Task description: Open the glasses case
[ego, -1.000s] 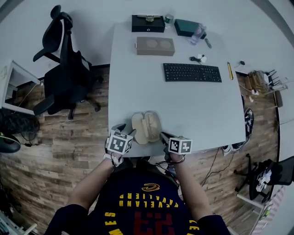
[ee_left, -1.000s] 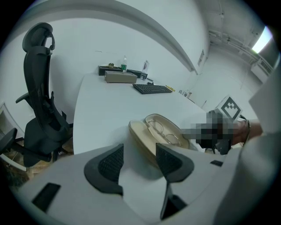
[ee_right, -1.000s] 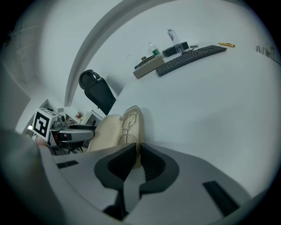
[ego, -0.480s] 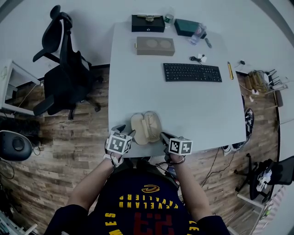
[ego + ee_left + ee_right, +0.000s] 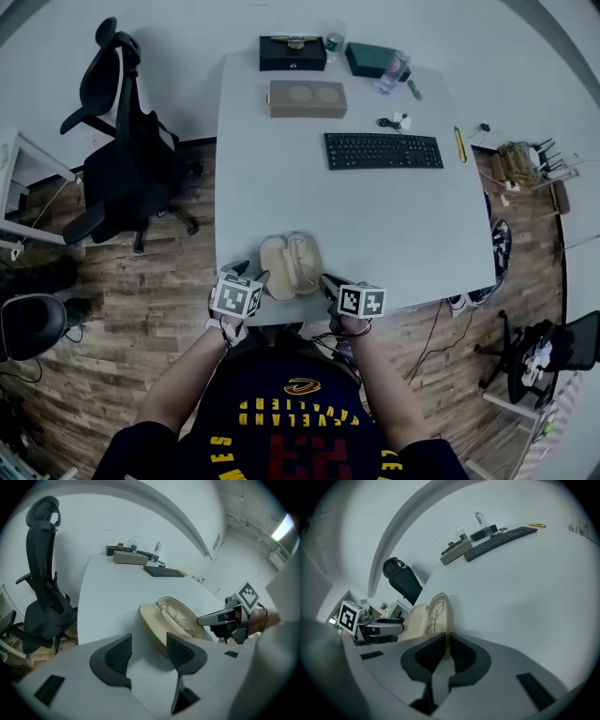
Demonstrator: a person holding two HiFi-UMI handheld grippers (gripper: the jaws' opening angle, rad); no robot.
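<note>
A beige glasses case (image 5: 291,265) lies open near the front edge of the white table (image 5: 375,216), its two halves side by side. Wire-rimmed glasses (image 5: 180,618) rest in the right half. My left gripper (image 5: 248,273) stands open at the case's left half (image 5: 152,620); the pads (image 5: 117,653) do not press on it. My right gripper (image 5: 326,279) is at the case's right side. In the right gripper view its jaws (image 5: 447,648) are nearly together, with the rim of the case (image 5: 446,620) pinched between them.
At the far end of the table are a black keyboard (image 5: 384,151), a beige box (image 5: 307,97), a black box (image 5: 292,52), a green box (image 5: 370,59) and a bottle (image 5: 389,70). A black office chair (image 5: 122,159) stands on the wood floor to the left.
The head view has shifted a little. Both grippers and the open case stand as before.
</note>
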